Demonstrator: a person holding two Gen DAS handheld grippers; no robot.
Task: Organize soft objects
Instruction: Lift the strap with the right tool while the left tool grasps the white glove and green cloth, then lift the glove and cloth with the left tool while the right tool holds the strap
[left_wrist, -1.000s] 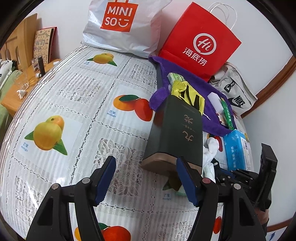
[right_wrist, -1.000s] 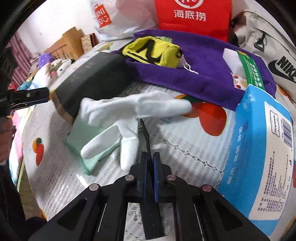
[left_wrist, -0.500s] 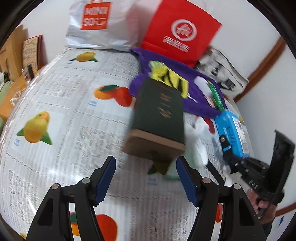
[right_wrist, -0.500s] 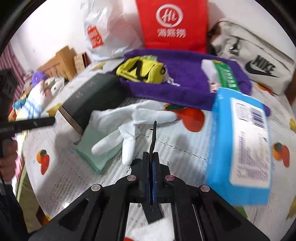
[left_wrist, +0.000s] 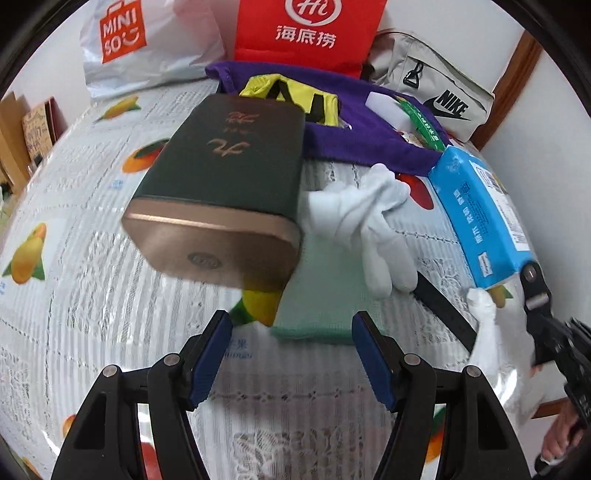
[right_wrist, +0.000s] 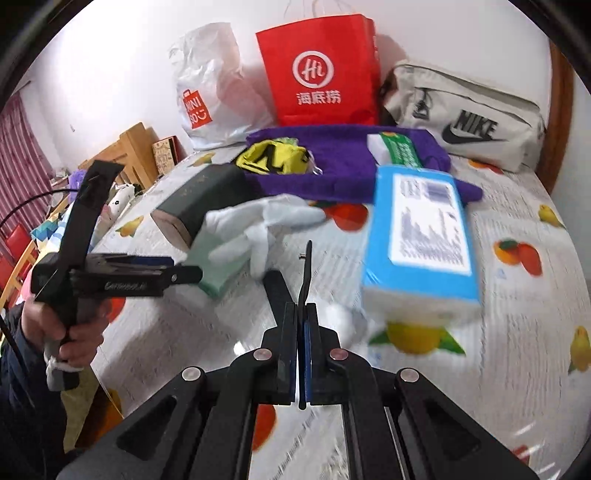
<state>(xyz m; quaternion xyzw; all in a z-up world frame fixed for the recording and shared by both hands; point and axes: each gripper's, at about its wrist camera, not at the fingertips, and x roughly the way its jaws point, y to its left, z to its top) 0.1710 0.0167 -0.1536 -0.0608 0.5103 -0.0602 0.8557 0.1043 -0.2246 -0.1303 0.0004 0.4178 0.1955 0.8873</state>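
Table (left_wrist: 92, 258): round-looking top under a white lace-pattern plastic cover printed with fruit; glossy, ribbed.

Back edge: red paper bag (right_wrist: 317, 70), white plastic bag (right_wrist: 210, 85), grey fabric pouch (right_wrist: 469, 114), all leaning at the wall.

Purple towel (right_wrist: 343, 166): plush, spread flat in front of the red bag; a yellow-black pouch (right_wrist: 271, 159) and a white-green packet (right_wrist: 397, 149) lie on it.

Dark green box (left_wrist: 229, 173): rigid, copper-coloured end cap, long axis running from the near edge toward the towel; its near end overlaps the mint cloth.

Blue tissue pack (right_wrist: 421, 236): soft plastic wrap, rectangular, toward the right edge.

Mint-green cloth (left_wrist: 317, 295): folded, flat, soft; directly ahead of the left gripper (left_wrist: 291, 354), between its 2 pads. Jaws wide apart, holding nothing.

White glove (left_wrist: 365, 221): limp cotton, fingers pointing to the near edge, lying partly on the mint cloth.

Right gripper (right_wrist: 301, 332): jaws pressed together on a thin dark strip; something white lies blurred just beyond, contact cannot be told.

Judgement: left hand is nearer the cloth; the box pins its far edge, so a straight pull may drag.
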